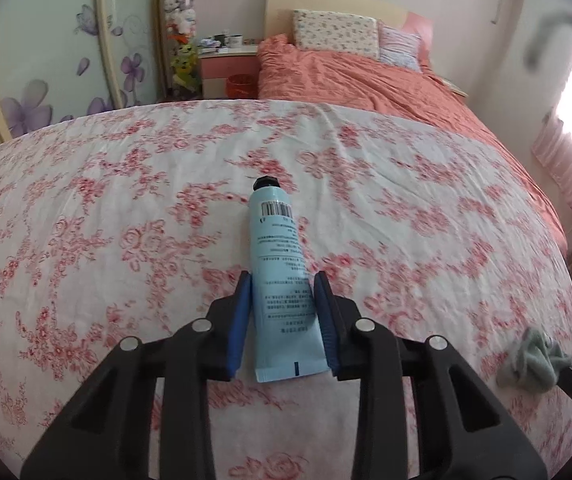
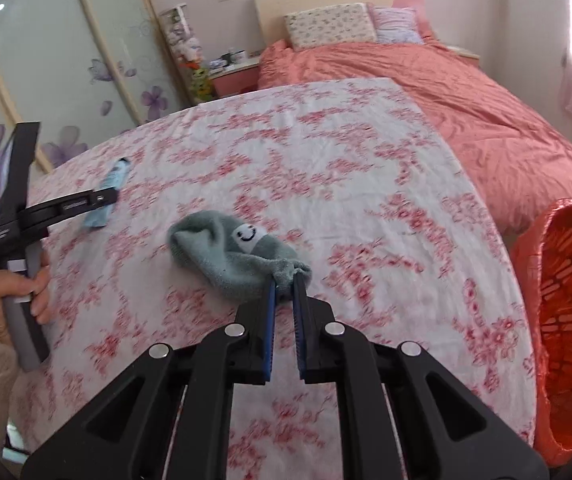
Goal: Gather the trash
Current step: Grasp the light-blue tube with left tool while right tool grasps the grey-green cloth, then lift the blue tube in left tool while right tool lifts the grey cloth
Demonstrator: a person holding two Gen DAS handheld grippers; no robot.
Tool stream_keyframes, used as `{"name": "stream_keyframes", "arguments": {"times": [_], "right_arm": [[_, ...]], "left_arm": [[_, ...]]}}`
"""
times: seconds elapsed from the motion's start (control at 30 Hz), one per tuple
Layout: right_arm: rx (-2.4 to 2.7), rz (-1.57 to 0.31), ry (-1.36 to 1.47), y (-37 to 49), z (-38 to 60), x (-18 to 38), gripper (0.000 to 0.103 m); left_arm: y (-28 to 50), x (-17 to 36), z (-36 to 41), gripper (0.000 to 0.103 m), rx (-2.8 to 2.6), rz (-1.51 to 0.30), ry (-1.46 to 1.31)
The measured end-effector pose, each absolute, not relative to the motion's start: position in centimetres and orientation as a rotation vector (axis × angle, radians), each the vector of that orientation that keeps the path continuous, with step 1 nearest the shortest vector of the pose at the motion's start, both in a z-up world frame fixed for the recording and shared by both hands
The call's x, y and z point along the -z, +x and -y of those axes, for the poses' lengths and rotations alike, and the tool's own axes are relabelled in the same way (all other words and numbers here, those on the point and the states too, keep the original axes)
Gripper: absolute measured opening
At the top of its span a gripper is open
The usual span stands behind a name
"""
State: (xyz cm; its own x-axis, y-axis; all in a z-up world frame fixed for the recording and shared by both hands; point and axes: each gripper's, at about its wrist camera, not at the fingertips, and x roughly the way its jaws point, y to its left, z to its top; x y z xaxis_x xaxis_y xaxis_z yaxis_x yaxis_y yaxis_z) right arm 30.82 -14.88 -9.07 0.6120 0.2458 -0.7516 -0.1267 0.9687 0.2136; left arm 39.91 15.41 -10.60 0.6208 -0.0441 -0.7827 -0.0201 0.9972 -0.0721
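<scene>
1. Left wrist view: left gripper (image 1: pixel 282 304) has its blue pads on either side of a light blue tube (image 1: pixel 280 280), black cap pointing away; pads look pressed on the tube's sides, tube lying on the floral sheet (image 1: pixel 126 200). Step in hand: picking up the tube. Next likely needs a lift and a carry toward the bin.
2. Same view: grey sock (image 1: pixel 533 364) sits at the right edge. Orange duvet (image 1: pixel 365 76), pillows and nightstand beyond.
3. Right wrist view: right gripper (image 2: pixel 284 292) is clamped on the edge of the grey sock (image 2: pixel 230 252), smiley patch up, the rest resting on the bed. Orange basket (image 2: pixel 565 320) stands just off the bed's right side, so next a short swing right, then release.
4. Same view: a hand (image 2: pixel 18 292) holds the left gripper's handle, tube (image 2: pixel 106 196) beneath it. Flower-printed wardrobe doors at left.
</scene>
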Motion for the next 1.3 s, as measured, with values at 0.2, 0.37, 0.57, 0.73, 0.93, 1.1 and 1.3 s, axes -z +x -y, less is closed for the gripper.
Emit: {"name": "stream_keyframes", "arguments": {"times": [0.2, 0.37, 0.57, 0.73, 0.93, 1.1, 1.3], "right_arm": [[-0.243, -0.840, 0.106, 31.3, 13.4, 8.5, 0.062], [-0.214, -0.851, 0.035, 33.1, 11.9, 9.3, 0.068], [-0.190, -0.867, -0.009, 34.6, 11.2, 9.8, 0.063], [-0.184, -0.872, -0.004, 34.7, 11.0, 9.9, 0.039], [-0.187, -0.870, 0.024, 33.9, 11.3, 9.7, 0.024], [-0.172, -0.877, 0.014, 34.2, 10.6, 9.8, 0.032], [-0.167, -0.885, 0.066, 33.0, 11.7, 9.8, 0.015]], "left_arm": [[36.5, 10.7, -14.4, 0.032, 0.120, -0.910, -0.053], [34.2, 10.5, -14.1, 0.043, 0.155, -0.924, -0.072], [34.9, 10.2, -14.1, 0.062, 0.089, -0.906, -0.086], [35.9, 10.7, -13.2, 0.052, 0.064, -0.916, -0.048], [36.6, 10.7, -12.6, 0.043, 0.028, -0.903, -0.027], [37.3, 10.8, -12.7, 0.042, 0.008, -0.905, -0.036], [35.5, 10.7, -12.8, 0.029, 0.058, -0.906, -0.028]]}}
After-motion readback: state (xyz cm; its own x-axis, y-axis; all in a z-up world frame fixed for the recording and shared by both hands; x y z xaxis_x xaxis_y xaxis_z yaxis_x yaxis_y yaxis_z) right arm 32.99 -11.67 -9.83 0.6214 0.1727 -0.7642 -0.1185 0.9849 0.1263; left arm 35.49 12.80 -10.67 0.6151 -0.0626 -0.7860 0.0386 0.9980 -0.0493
